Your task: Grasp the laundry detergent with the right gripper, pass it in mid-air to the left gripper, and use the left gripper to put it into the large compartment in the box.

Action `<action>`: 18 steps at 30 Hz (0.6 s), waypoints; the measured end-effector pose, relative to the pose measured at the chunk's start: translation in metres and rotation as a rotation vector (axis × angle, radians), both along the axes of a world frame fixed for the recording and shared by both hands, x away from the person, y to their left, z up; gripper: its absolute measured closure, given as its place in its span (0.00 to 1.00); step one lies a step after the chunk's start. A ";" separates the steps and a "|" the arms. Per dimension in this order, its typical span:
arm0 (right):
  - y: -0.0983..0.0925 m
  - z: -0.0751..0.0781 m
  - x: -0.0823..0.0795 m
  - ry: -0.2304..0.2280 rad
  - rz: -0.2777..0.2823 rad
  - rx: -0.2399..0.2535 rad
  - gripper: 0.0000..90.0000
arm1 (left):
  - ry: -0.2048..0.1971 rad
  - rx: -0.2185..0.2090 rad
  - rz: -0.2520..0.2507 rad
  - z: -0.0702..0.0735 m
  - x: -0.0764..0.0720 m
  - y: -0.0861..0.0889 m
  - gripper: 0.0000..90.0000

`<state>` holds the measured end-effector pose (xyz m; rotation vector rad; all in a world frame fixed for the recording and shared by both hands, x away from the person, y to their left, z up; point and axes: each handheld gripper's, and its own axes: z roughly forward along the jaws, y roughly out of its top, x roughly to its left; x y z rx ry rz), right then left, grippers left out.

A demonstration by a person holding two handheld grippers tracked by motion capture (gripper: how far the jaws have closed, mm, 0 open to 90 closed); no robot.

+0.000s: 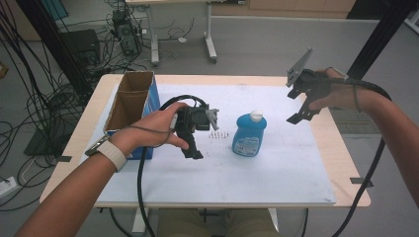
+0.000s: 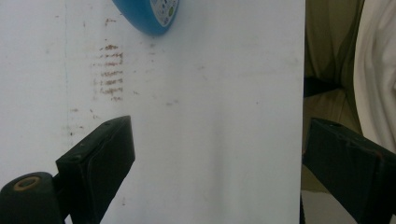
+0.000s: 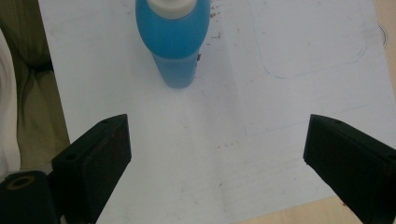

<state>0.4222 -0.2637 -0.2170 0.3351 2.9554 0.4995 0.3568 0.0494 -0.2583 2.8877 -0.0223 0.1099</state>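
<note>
A blue bottle [image 1: 249,134] with a white cap stands upright in the middle of the white sheet [image 1: 276,168]. To its left, my left gripper [image 1: 193,152] points down over the sheet, open, with nothing between its jaws. In the left gripper view the gripper [image 2: 217,163] frames bare sheet, and the bottle's base [image 2: 149,16] sits at the top edge. My right gripper [image 1: 299,113] hangs open above the table's right side, apart from the bottle. In the right gripper view the bottle [image 3: 173,42] is seen from above, well ahead of the open gripper [image 3: 217,158].
An open cardboard box [image 1: 129,101] with a blue side stands at the table's left edge, behind my left hand. Brown smudges [image 1: 218,134] mark the sheet beside the bottle. Bare wooden table edge [image 1: 341,148] shows on the right. Cables and equipment [image 1: 123,34] lie on the floor behind.
</note>
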 end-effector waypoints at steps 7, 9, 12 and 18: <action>-0.002 0.002 0.000 -0.004 0.003 0.003 0.08 | 0.004 -0.006 0.012 0.000 0.000 0.000 0.10; -0.002 0.003 0.000 -0.006 0.004 0.005 0.08 | 0.003 -0.001 0.008 0.001 0.001 0.001 0.10; -0.002 0.004 0.000 -0.005 0.001 0.005 0.08 | 0.006 -0.007 0.016 0.001 0.000 0.002 0.10; -0.001 0.003 -0.001 -0.002 0.005 0.002 0.08 | 0.008 -0.013 0.030 0.003 0.001 0.004 0.10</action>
